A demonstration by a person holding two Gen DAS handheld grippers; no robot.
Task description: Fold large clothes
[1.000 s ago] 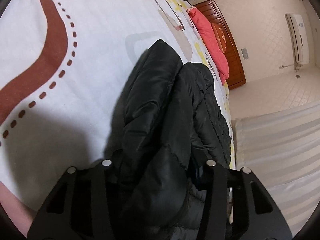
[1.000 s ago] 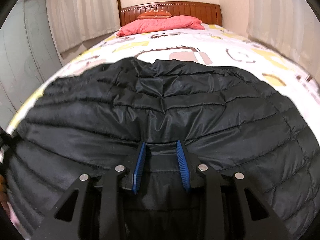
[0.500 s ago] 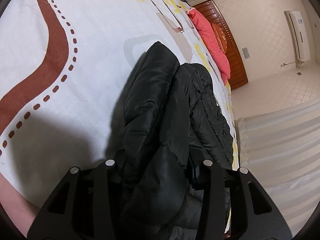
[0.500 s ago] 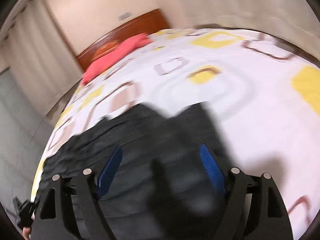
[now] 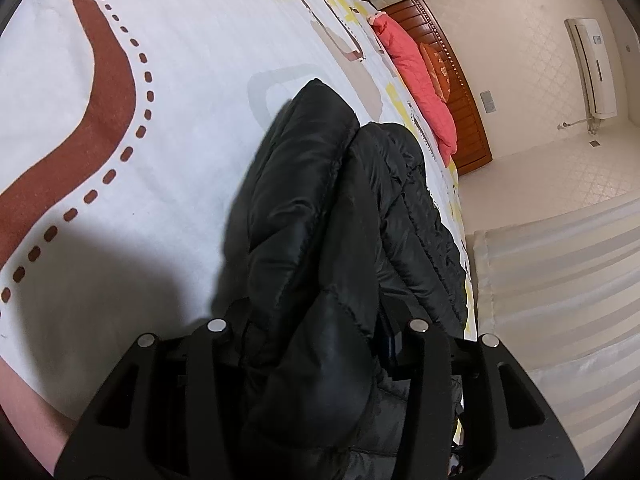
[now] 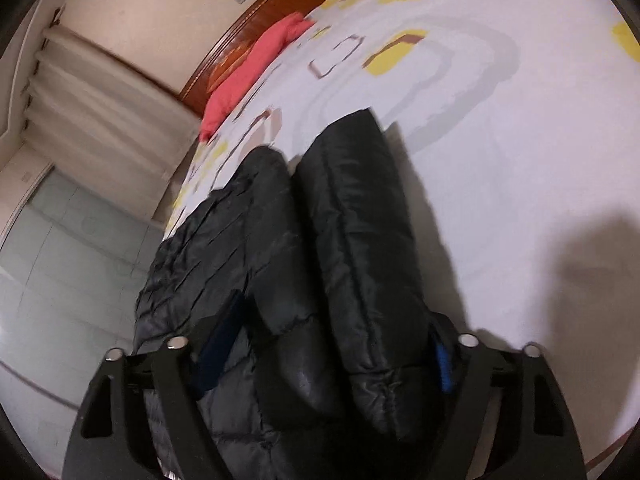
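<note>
Your left gripper (image 5: 316,344) is clamped on a thick bunch of the black quilted jacket (image 5: 320,208), which fills the gap between its jaws at the 6 o'clock edge of the left wrist view. Your right gripper (image 6: 320,352) stands wider: its jaws have just been closing, with two padded rolls of the jacket between the blue pads (image 6: 442,364). Whether those pads press yet cannot be told — the picture is blurred.

The jacket lies on the patterned bedspread (image 5: 180,120), near the bed's side edge. In both views its long axis runs from 6 o'clock toward 12 o'clock, pointing at the red pillow (image 5: 416,84) and wooden headboard (image 5: 460,96) at the far end.

Risks from here:
- Slippery, puffy fabric may spring out of the right jaws if you lift before they bite — the fold would open.
- Gripping only one roll would leave the other trailing and skew the fold.
- The jacket lies near the bed's side edge; a pull toward the floor (image 6: 80,264) could drag it off.
</note>
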